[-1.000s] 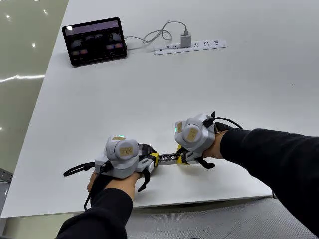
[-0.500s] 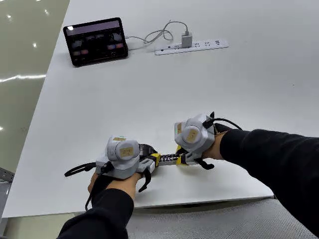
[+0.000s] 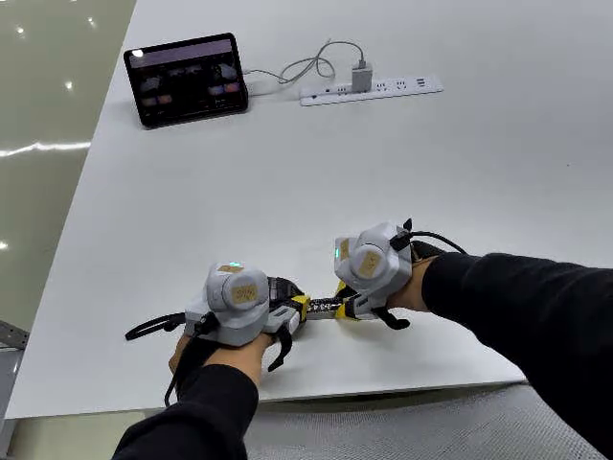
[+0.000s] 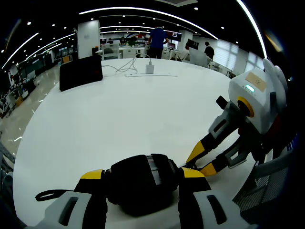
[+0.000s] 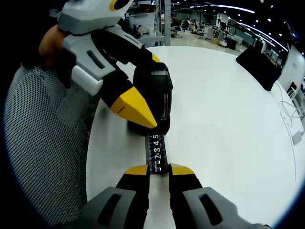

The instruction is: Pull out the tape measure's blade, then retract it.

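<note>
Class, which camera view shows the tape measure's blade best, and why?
The right gripper view: the blade runs from the right gripper to the case, numbers readable. The head view shows a short strip between them; the left gripper view shows almost nothing of it past the case.

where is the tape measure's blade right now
In the right gripper view the blade runs a short way out of the black case, which the left gripper clamps, into the shut right gripper, near the front edge of the table.
</note>
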A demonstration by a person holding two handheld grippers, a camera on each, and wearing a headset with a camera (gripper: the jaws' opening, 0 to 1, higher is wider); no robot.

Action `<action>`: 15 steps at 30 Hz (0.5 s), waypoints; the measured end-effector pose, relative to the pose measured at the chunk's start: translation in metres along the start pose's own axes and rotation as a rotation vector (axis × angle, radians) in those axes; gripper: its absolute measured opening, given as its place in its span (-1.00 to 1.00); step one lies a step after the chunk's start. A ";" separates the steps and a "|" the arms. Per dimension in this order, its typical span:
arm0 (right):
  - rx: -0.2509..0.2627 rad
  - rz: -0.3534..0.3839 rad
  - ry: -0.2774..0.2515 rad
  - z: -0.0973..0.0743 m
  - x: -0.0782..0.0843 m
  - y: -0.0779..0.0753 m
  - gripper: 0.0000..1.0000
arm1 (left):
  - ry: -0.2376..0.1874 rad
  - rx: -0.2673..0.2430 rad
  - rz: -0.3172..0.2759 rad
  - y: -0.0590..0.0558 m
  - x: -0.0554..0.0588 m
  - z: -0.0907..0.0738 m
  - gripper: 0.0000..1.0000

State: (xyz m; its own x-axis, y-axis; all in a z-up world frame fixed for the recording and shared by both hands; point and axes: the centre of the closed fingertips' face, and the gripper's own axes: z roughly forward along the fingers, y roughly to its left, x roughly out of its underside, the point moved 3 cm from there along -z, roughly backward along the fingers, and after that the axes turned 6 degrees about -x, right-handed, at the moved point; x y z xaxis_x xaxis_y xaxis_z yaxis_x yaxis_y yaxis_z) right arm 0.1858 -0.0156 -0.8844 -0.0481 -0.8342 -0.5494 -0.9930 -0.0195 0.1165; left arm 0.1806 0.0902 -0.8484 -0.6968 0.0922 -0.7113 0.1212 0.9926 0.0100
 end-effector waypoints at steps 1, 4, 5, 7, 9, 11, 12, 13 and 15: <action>0.000 0.001 -0.002 0.000 0.000 0.000 -0.79 | 0.000 0.000 0.000 0.000 0.000 0.000 0.12; 0.001 0.002 -0.005 0.001 -0.002 0.000 -0.78 | 0.001 0.000 0.001 0.000 0.000 0.000 0.12; 0.001 0.001 -0.005 0.001 -0.002 0.000 -0.78 | 0.001 0.000 0.002 0.000 0.000 0.000 0.12; 0.000 0.005 -0.009 0.001 -0.003 0.000 -0.78 | 0.002 0.000 0.002 0.000 0.000 0.000 0.12; -0.001 -0.001 -0.011 0.001 -0.003 0.001 -0.79 | 0.002 0.000 0.002 0.000 0.000 0.000 0.12; -0.004 0.012 -0.012 0.002 -0.004 0.000 -0.79 | 0.002 0.000 0.002 0.000 0.000 0.000 0.12; -0.003 0.014 -0.013 0.002 -0.005 0.000 -0.78 | 0.002 0.000 0.002 0.000 0.001 0.000 0.12; -0.003 0.018 -0.015 0.002 -0.004 0.000 -0.78 | 0.002 0.000 0.003 0.000 0.001 0.000 0.12; -0.003 0.015 -0.016 0.002 -0.004 0.001 -0.78 | 0.004 0.000 0.002 0.000 0.001 0.000 0.12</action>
State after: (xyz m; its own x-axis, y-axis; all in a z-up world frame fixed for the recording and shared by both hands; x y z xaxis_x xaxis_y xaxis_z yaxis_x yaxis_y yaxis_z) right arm 0.1845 -0.0112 -0.8838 -0.0647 -0.8253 -0.5610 -0.9919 -0.0086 0.1270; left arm 0.1799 0.0903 -0.8487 -0.6991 0.0947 -0.7088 0.1225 0.9924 0.0117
